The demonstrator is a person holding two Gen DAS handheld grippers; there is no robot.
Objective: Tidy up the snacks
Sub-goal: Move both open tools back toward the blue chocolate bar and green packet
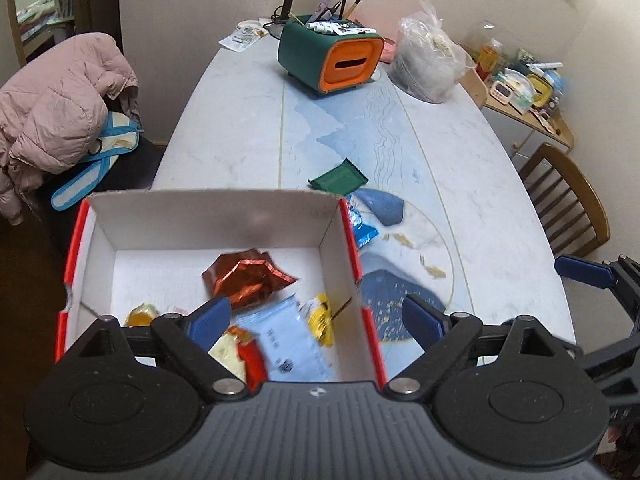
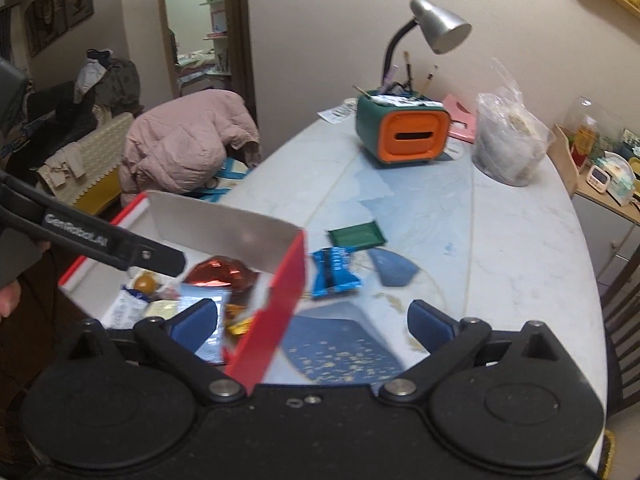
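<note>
Here your red-sided white box fills the lower left of the frame, crinkled foil snacks inside; both grippers gape empty, one arm reading "GenRobot.AI".

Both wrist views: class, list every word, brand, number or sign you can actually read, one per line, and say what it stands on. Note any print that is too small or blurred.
"GenRobot.AI": white lettering on the black finger of the left gripper, seen in the right wrist view.
Pale blue packet in the red and white box: print blurred, unreadable.
Blue snack wrapper on the table: print unreadable.
Papers beside the green and orange organizer: too small.
</note>
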